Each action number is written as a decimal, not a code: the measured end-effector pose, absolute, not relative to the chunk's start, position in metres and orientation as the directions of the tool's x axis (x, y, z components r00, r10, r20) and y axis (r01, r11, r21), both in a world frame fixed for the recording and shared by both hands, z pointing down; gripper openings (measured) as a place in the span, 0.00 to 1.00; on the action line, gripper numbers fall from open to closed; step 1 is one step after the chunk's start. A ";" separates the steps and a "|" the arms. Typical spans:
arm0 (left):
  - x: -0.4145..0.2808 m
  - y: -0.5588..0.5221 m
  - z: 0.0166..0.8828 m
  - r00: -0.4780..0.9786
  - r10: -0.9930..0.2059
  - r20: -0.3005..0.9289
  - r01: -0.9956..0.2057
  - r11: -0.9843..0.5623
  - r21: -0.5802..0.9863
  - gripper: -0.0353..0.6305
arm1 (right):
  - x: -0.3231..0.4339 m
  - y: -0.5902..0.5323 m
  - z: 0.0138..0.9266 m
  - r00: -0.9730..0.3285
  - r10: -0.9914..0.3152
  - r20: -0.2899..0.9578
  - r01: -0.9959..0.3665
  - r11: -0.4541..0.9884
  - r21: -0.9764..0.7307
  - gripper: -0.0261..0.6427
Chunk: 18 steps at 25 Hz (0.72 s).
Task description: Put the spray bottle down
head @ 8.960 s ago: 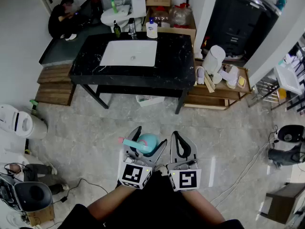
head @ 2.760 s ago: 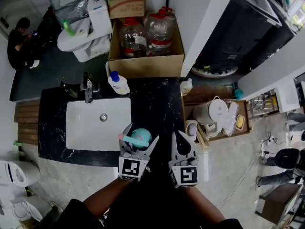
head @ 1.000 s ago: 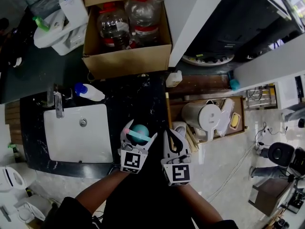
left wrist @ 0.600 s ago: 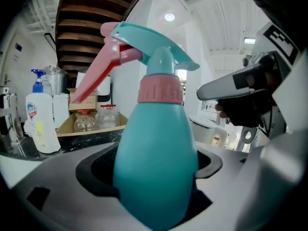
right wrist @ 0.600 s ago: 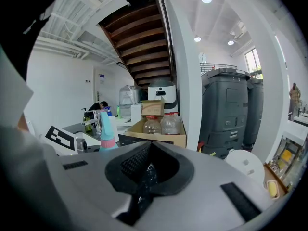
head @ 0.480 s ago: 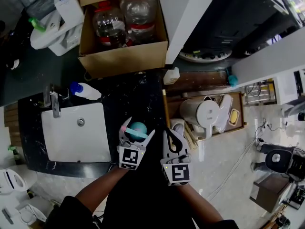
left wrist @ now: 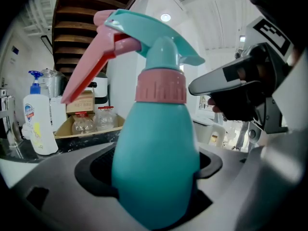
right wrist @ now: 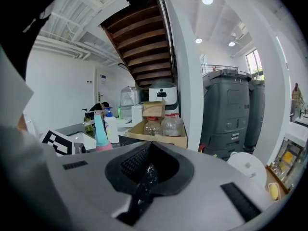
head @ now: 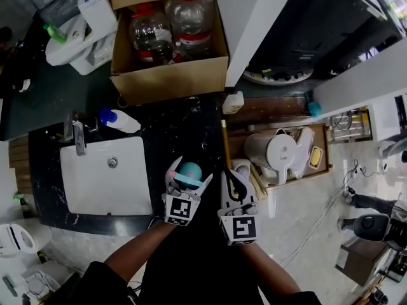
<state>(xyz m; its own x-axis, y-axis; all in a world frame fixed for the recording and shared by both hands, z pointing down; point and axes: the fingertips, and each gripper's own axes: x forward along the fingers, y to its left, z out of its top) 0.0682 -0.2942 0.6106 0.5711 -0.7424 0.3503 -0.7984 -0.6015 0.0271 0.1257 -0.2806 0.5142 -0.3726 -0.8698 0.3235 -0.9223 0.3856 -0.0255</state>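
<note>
— Where is the spray bottle point(left wrist: 158, 148)?

— Upright in the left gripper point(head: 190, 172), whose jaws are clamped round its teal belly, pink trigger pointing left. In the head view it sits low in the centre of the frame, over the black counter point(head: 191, 129), right of the white sink point(head: 105, 183).

— And the other one?

— The right gripper point(head: 230, 174) is just beside it, jaws pressed together with nothing between them.

— What differs from earlier?

— Nine seconds ago both hung over bare floor, well short of the counter. About three seconds ago the bottle was at the sink's edge. Since half a second ago, almost nothing has changed. A soap bottle point(head: 118, 121) lies upper left, a cardboard box point(head: 168, 78) above.
</note>
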 end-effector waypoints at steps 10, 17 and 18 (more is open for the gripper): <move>0.068 -0.288 0.610 0.587 -0.723 0.365 -0.778 -0.629 0.005 0.69 | 0.121 -0.276 0.509 -0.370 -0.871 0.323 -0.923 0.383 -0.025 0.06; 0.064 -0.278 0.604 0.591 -0.721 0.361 -0.775 -0.632 0.005 0.69 | 0.121 -0.268 0.495 -0.353 -0.887 0.298 -0.931 0.364 -0.021 0.06; 0.062 -0.277 0.603 0.591 -0.723 0.359 -0.776 -0.631 0.006 0.69 | 0.122 -0.265 0.496 -0.350 -0.886 0.304 -0.932 0.362 -0.017 0.06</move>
<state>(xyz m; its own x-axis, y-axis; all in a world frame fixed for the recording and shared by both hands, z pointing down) 0.0624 -0.2769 0.6026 0.5905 -0.7227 0.3591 -0.7758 -0.6309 0.0060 0.1220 -0.2654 0.4961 -0.3500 -0.8860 0.3041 -0.9319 0.3623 -0.0169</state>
